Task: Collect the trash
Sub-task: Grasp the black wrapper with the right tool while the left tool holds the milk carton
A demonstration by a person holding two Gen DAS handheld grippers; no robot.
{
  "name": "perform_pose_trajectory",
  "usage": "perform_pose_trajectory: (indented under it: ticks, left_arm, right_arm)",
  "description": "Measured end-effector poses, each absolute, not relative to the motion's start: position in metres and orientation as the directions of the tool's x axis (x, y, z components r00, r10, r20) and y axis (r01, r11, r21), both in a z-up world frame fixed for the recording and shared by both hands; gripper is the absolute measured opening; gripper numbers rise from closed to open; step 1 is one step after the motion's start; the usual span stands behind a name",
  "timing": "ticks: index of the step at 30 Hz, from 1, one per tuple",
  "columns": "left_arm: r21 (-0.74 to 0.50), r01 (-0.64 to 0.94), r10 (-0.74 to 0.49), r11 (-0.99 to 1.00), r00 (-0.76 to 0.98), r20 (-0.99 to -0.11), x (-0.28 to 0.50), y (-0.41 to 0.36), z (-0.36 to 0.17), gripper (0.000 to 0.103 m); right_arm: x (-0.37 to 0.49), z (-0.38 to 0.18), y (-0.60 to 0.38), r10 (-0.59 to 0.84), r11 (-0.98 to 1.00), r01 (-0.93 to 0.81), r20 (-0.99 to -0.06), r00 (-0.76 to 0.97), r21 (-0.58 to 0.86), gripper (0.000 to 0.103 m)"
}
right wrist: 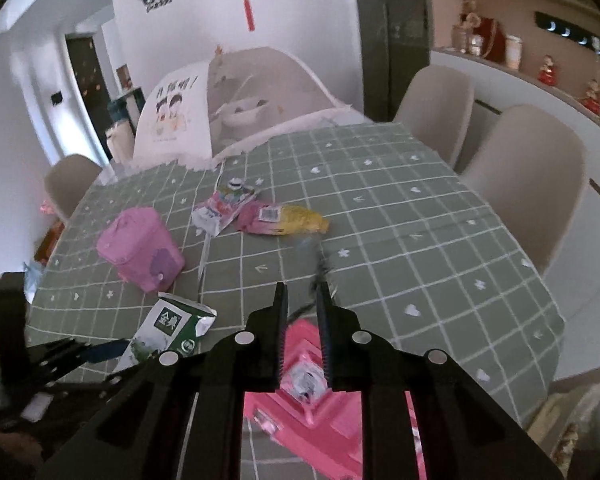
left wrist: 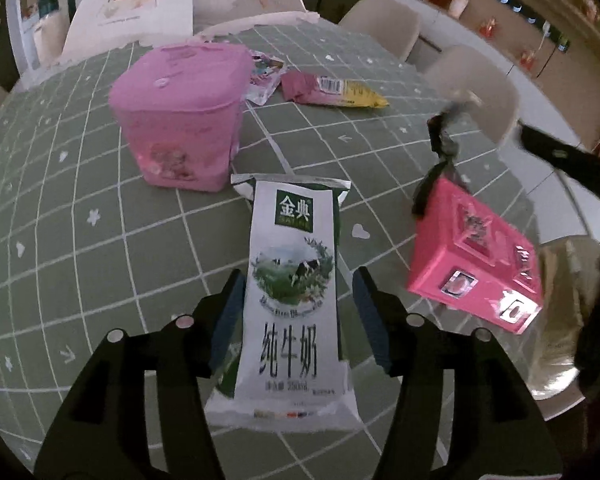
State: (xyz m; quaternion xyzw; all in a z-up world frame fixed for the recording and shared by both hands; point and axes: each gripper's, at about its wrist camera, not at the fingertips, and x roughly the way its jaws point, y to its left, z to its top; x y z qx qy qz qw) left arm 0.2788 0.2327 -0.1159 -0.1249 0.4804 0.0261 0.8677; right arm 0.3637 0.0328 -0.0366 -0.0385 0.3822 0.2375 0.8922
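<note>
A white and green milk carton [left wrist: 292, 304] lies on the green checked tablecloth between the fingers of my left gripper [left wrist: 298, 304]; the jaws stand open on either side of it, the left pad close to it. It also shows in the right wrist view [right wrist: 168, 328]. My right gripper [right wrist: 302, 320] is nearly shut on a dark strap from which a pink box [right wrist: 312, 408] hangs, tilted above the table; the box shows in the left wrist view [left wrist: 476, 260]. A pink lidded bin [left wrist: 180, 112] stands on the table behind the carton.
A small pink drink pouch [right wrist: 220, 212] and a pink and yellow snack wrapper [right wrist: 284, 220] lie beyond the bin [right wrist: 140, 252]. Beige chairs [right wrist: 528, 184] stand along the table's right side. A white food cover [right wrist: 240, 96] sits at the far end.
</note>
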Motion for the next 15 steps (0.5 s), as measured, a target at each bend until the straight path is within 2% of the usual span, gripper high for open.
perform_pose_trajectory:
  ticks: [2,12,13,14,15]
  left_arm:
    - [-0.175,-0.183,-0.054,0.967,0.525,-0.849,0.285,0.231,-0.119,0.053]
    - [-0.232,-0.271,-0.084,0.934,0.465,-0.881,0.288,0.238,-0.136,0.053]
    - [-0.238,-0.275,-0.088,0.932,0.466,-0.88,0.288,0.239,-0.136,0.053]
    - [-0.238,-0.275,-0.086,0.931,0.471,-0.878,0.287,0.239,-0.135,0.052]
    - [-0.242,-0.271,-0.087,0.932,0.479,-0.874,0.286,0.239,-0.134,0.05]
  right_arm:
    - [0.357,-0.034,0.021,0.394,0.888,-0.443,-0.696,0.6,0.12,0.013]
    - [0.349,-0.042,-0.018,0.424,0.883,-0.435,-0.697,0.579,0.175,0.015]
    - [0.351,-0.041,-0.018,0.43,0.878,-0.449,-0.689,0.584,0.167,0.027]
    - [0.354,-0.04,-0.017,0.437,0.869,-0.472,-0.678,0.591,0.148,0.045]
    - [0.36,-0.039,-0.014,0.449,0.855,-0.502,-0.674,0.587,0.131,0.049]
